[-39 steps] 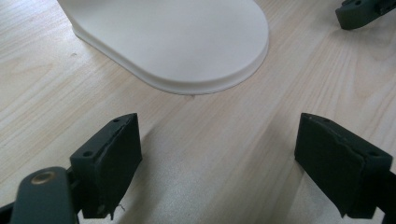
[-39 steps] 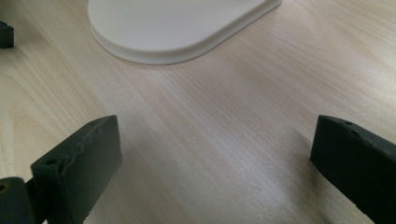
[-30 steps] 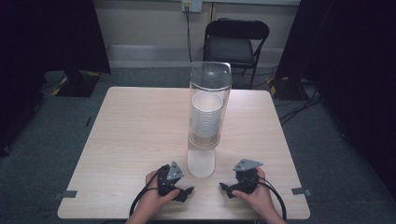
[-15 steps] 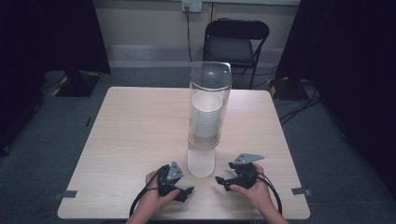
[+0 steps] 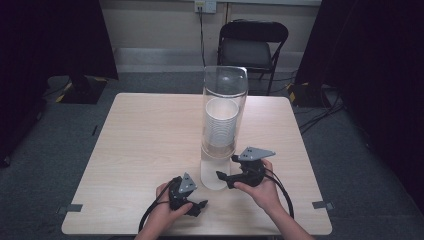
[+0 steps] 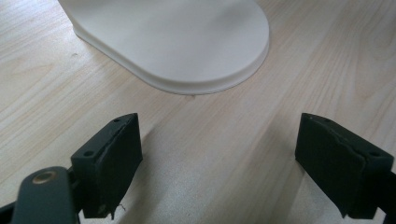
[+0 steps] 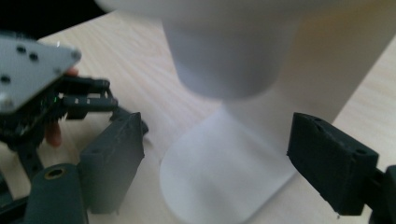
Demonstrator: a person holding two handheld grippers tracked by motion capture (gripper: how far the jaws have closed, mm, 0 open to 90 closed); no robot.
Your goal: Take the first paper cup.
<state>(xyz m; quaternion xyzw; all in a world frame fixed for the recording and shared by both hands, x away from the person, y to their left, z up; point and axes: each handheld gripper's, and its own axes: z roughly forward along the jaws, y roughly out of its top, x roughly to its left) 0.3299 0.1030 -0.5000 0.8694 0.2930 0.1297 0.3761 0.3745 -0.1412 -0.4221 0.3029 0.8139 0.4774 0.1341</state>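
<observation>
Your right gripper (image 5: 223, 176) has lifted off the table (image 5: 140, 150) since a second ago and now hangs at about 3 o'clock of the cup dispenser's white base (image 5: 214, 175), jaw tips pointing toward it. Its jaws have just been closing and stand at a middling gap; in the right gripper view nothing sits between them, and the pads (image 7: 116, 163) press on no object. Treat this gripper as empty.

Your left gripper (image 5: 196, 207) has not shifted. It rests on the table at roughly 7 o'clock of the base, jaws spread wide, with only bare wood between the pads (image 6: 116, 156).

The cup dispenser (image 5: 224, 117) stands upright at table centre, a clear tube holding a stack of paper cups (image 5: 220, 127). The lowest cup (image 7: 229, 60) protrudes from the tube bottom above the base (image 7: 224, 177), directly ahead of your right gripper.

Judgement: the rise and partial closure suggest preparation to grasp the lowest cup. The approach is under way; no contact is made yet. Align the jaws on either side of the cup wall before closing further.
</observation>
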